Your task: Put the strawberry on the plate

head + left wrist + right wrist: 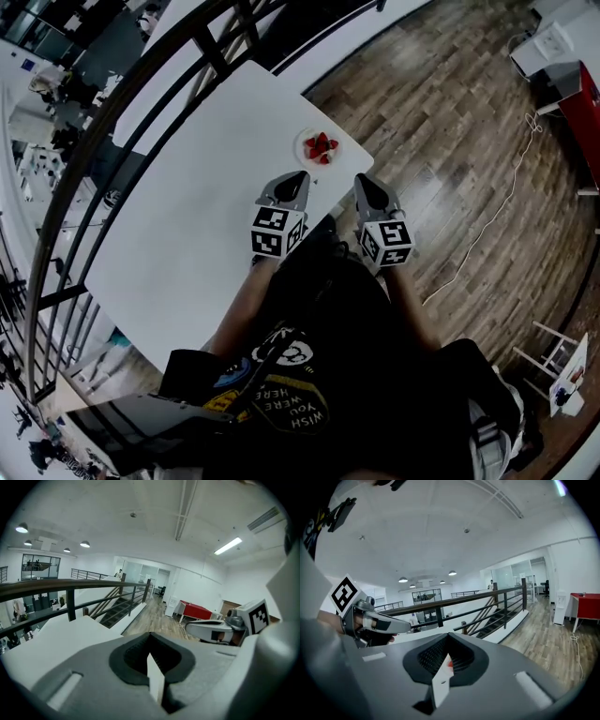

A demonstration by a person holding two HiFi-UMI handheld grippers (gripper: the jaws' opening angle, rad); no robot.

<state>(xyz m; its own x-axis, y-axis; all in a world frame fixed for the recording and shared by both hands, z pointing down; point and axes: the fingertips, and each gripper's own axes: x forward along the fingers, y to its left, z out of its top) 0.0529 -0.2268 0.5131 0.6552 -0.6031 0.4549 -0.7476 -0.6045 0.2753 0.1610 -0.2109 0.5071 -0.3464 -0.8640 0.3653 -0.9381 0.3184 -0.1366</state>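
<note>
Both tools hang over the near edge of the table, close in front of the person; the left gripper has its jaws pressed together on nothing; the right gripper is likewise shut and empty; the strawberries sit red on the small plate at the table's far corner, just ahead of both tips and apart from them; the placing looks done, so hold clear and don't sweep low, since a nudge could tip that plate off the corner.
</note>
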